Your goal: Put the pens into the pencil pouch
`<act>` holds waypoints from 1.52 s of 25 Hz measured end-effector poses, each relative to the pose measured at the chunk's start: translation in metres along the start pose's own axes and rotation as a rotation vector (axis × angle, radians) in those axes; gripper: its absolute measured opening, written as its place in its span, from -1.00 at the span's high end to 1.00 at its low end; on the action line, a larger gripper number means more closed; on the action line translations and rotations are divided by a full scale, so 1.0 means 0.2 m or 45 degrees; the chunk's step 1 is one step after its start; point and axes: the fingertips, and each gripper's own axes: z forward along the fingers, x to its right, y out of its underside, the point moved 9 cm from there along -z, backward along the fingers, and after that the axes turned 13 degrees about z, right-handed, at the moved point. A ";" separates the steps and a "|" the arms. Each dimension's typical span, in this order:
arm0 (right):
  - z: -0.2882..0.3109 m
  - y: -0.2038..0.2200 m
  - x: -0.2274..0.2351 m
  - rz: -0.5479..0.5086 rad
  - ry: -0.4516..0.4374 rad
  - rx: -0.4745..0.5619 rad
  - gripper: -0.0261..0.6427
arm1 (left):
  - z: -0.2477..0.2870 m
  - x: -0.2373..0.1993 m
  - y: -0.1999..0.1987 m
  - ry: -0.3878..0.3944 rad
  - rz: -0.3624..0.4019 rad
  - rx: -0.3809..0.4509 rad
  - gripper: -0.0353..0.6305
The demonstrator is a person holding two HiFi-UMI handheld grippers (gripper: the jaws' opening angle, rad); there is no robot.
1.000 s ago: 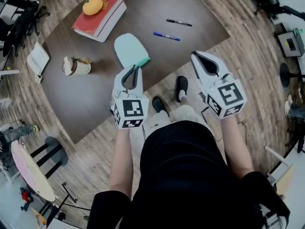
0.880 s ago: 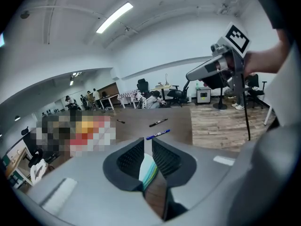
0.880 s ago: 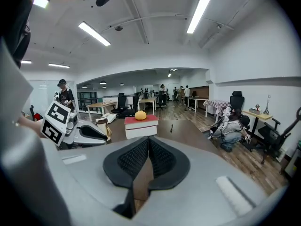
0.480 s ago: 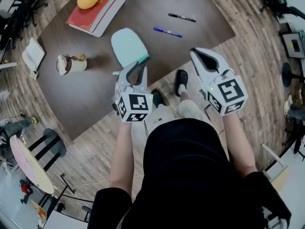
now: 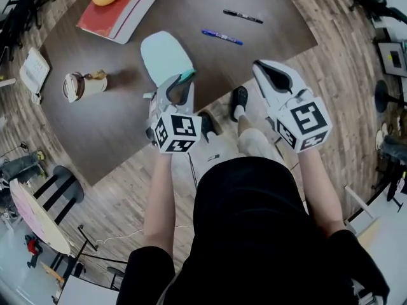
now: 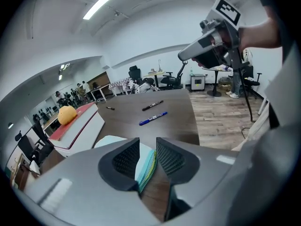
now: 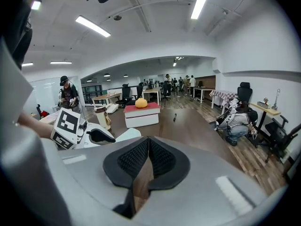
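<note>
Between just-opened fingers (image 6: pixel 123 161) of left gripper (image 6: pixel 147 149), pencil pouch (image 5: pixel 164 54) edge; pens (image 5: pixel 222 37) beyond

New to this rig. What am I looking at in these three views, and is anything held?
No robot: a person holds a two-jaw gripper in each hand. The top-down picture is from a head camera; the other two look along each gripper's jaws. On the dark table lie a light blue pouch, a blue pen, a black pen, a red book and a lidded cup. The left gripper has jaws that have just been opening; the pouch's zip edge shows between them, not gripped. The right gripper is shut, empty.
</note>
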 end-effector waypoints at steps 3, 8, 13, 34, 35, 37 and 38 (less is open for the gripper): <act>0.03 0.02 0.02 0.009 0.001 -0.031 0.89 | 0.05 0.00 0.03 0.019 -0.001 -0.021 0.56; 0.05 0.03 0.05 0.020 0.006 -0.053 0.89 | 0.14 0.02 0.05 0.053 0.034 -0.055 0.53; 0.08 0.03 0.07 0.022 0.001 -0.065 0.89 | 0.20 0.03 0.08 0.082 0.064 -0.089 0.53; 0.09 0.09 0.17 0.078 0.023 -0.121 0.89 | 0.42 0.07 0.16 0.161 0.283 -0.231 0.53; 0.09 0.09 0.17 0.080 0.024 -0.121 0.89 | 0.43 0.06 0.16 0.166 0.289 -0.233 0.53; 0.10 0.09 0.17 0.084 0.025 -0.121 0.89 | 0.44 0.06 0.16 0.172 0.312 -0.240 0.53; 0.10 0.10 0.17 0.085 0.026 -0.121 0.89 | 0.45 0.07 0.16 0.173 0.333 -0.245 0.53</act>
